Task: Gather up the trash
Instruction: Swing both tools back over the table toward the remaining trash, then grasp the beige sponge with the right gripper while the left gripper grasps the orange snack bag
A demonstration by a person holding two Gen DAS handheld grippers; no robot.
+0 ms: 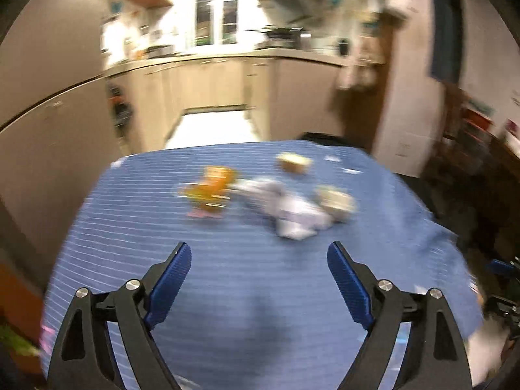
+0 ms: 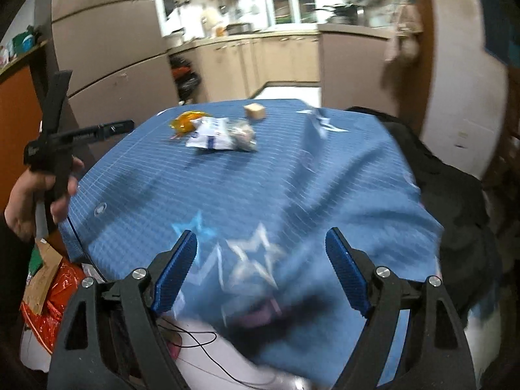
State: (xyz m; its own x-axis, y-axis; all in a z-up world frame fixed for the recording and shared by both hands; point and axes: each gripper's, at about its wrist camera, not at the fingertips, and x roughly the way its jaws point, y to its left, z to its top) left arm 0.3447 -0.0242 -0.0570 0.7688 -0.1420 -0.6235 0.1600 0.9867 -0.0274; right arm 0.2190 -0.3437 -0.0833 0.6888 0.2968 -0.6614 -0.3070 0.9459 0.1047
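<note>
Trash lies on a table with a blue cloth (image 1: 227, 276): an orange wrapper (image 1: 211, 191), a white and blue packet (image 1: 292, 214), a clear crumpled bag (image 1: 334, 200) and a small tan box (image 1: 294, 162). The same pile shows far off in the right wrist view: orange wrapper (image 2: 187, 120), white packet (image 2: 209, 136), clear bag (image 2: 243, 135), tan box (image 2: 255, 110). My left gripper (image 1: 259, 253) is open and empty, short of the pile. My right gripper (image 2: 261, 242) is open and empty over the near cloth edge. The left gripper also shows, hand-held, at the left of the right wrist view (image 2: 65, 130).
A kitchen with beige cabinets (image 1: 211, 81) lies beyond the table. A dark bag or chair (image 2: 455, 188) sits at the table's right. An orange plastic bag and cardboard (image 2: 52, 292) lie low at the left. A white surface with a thin black cable (image 2: 201, 344) is under the right gripper.
</note>
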